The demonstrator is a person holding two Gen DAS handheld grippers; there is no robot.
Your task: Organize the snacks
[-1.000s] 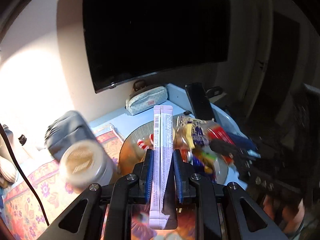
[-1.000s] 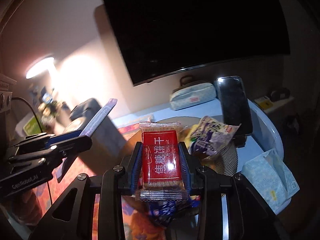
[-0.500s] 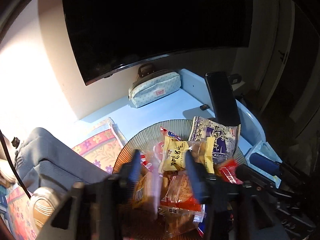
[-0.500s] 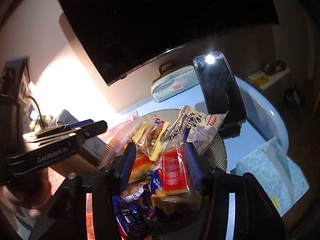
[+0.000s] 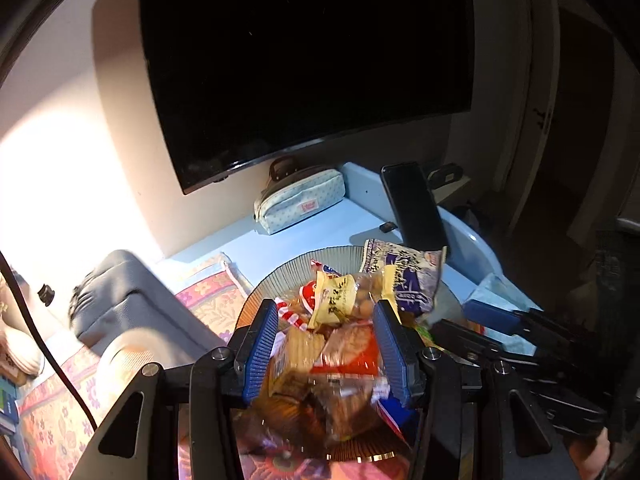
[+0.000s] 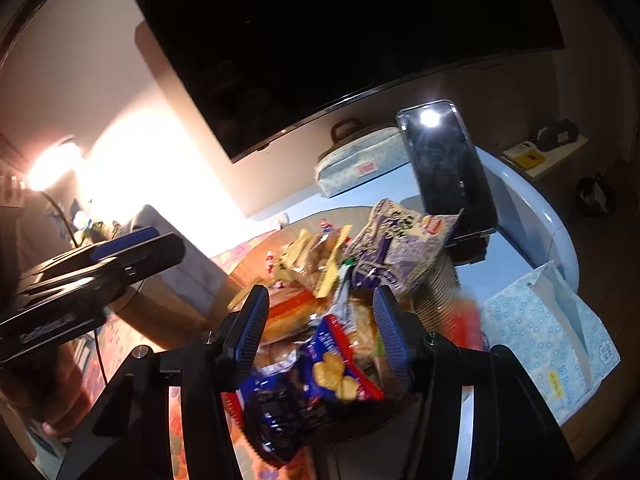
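Note:
A ribbed round plate holds a heap of snack packets: a yellow packet, a purple bag, a red biscuit pack and a blue cracker pack. My left gripper is open just above the heap, nothing between its blue pads. My right gripper is open over the heap too, empty. A blurred red packet shows right of the right gripper, at the plate's edge. Each gripper shows at the other view's edge.
A dotted pencil case lies by the wall under a dark TV. A black phone stands propped behind the plate. A tissue pack lies right. A grey bag and a floral cloth lie left.
Both grippers opened. The left let go of the pale purple stick packet and the right let go of the red biscuit pack. Both now hang closer over the plate's heap.

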